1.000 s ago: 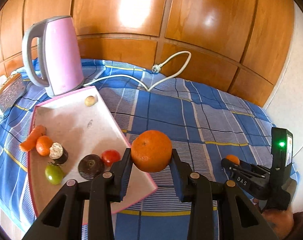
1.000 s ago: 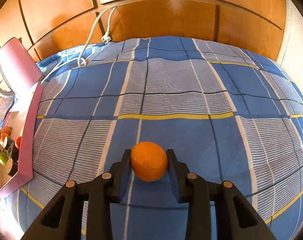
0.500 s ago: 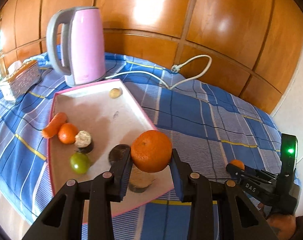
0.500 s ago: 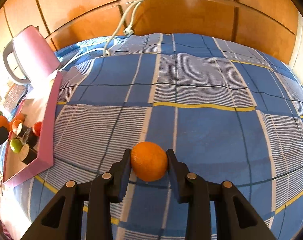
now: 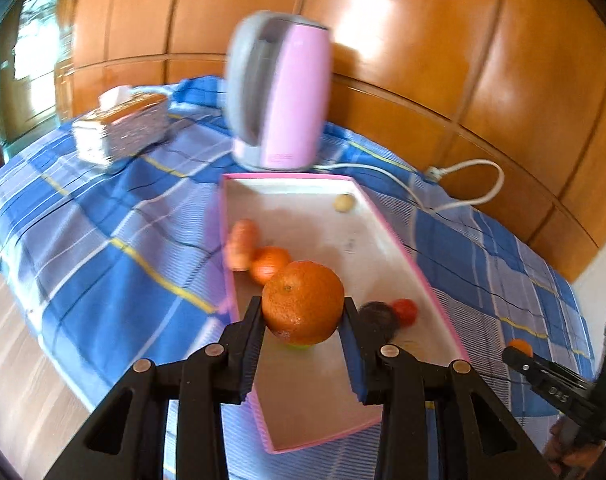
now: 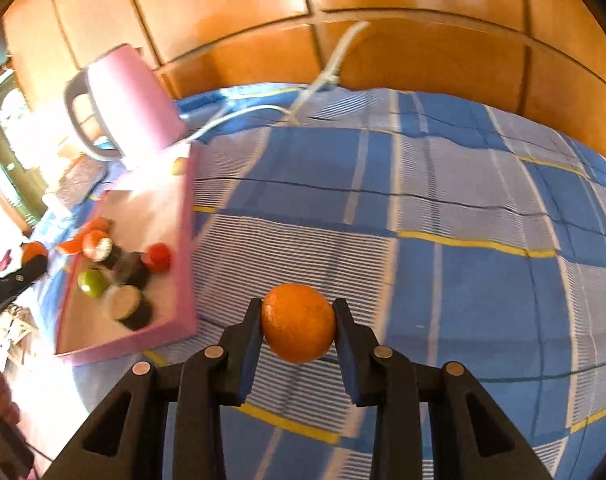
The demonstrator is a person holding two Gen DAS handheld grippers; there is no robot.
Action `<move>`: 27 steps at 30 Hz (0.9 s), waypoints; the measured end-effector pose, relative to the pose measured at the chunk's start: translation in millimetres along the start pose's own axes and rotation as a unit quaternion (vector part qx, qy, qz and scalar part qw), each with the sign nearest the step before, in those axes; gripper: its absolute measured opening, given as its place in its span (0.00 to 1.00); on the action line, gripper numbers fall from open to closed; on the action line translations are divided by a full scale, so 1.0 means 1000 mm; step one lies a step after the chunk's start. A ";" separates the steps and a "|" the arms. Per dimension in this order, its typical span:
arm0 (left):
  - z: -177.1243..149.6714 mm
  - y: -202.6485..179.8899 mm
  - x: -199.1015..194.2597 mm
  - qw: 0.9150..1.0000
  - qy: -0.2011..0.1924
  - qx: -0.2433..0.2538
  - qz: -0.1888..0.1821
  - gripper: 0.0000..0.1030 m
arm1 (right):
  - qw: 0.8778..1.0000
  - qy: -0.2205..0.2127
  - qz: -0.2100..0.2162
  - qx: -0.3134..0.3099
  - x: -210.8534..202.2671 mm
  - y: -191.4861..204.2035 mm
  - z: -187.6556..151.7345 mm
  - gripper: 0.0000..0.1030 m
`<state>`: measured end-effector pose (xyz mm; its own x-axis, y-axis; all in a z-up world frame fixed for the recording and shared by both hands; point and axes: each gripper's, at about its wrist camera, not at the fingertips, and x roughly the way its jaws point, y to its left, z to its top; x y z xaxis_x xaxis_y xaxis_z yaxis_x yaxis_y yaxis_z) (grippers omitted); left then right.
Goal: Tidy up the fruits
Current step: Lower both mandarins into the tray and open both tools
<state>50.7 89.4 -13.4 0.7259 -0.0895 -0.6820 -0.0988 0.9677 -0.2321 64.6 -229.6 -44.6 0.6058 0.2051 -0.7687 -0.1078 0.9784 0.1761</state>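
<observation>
**A:** Where are the two grippers in relation to the pink tray?

**B:** The left gripper (image 5: 303, 316) is above the near half of the pink tray (image 5: 399, 248), its jaws closed onto a large orange (image 5: 303, 307), one pad on each side of the fruit. The right gripper (image 6: 298, 322) is off to the right of the tray, over the blue checked cloth (image 6: 443, 208), its jaws clamped on a second orange (image 6: 298, 323) in the same way.

**A:** What lies in the tray?

**B:** Along its left wall sit a carrot (image 5: 242, 249) and a small mandarin (image 5: 270, 264), touching each other. Near its right wall are a red tomato (image 5: 405, 312) and a dark round item (image 5: 377, 318), side by side. A small pale fruit (image 5: 344, 202) rests at the tray's far end. From the right wrist view a green fruit (image 6: 91, 283) shows at the tray's near end; it is blurred.

**A:** And beyond the tray?

**B:** A pink kettle (image 5: 281, 92) stands just behind its far edge, a white cord (image 5: 463, 184) trailing to the right. A tissue box (image 5: 121, 126) sits left of the kettle, well away from the tray
</observation>
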 end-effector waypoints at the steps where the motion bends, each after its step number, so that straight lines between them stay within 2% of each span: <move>1: -0.001 0.005 -0.002 1.000 0.001 -0.005 0.002 0.36 | 1.000 -0.001 0.005 -0.004 -0.001 0.004 0.001 0.33; 5: -0.005 0.017 -0.004 1.000 0.006 -0.016 0.002 0.36 | 0.998 -0.008 0.035 -0.042 -0.002 0.034 0.013 0.33; 14: -0.004 -0.008 0.005 0.999 0.014 0.008 -0.040 0.36 | 0.991 0.014 0.105 -0.087 0.017 0.093 0.042 0.33; 20: 0.015 -0.018 0.017 0.998 0.004 0.010 -0.058 0.36 | 0.989 0.021 0.115 -0.094 0.034 0.115 0.062 0.33; 27: 0.020 -0.023 0.036 0.998 0.015 0.017 -0.062 0.36 | 0.988 0.032 0.119 -0.092 0.058 0.130 0.081 0.35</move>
<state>93.1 68.7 -18.9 0.7103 -0.2158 -0.6700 0.0149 0.9563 -0.2922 149.7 -92.1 -16.8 0.4953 0.4261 -0.7570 -0.3873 0.8883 0.2466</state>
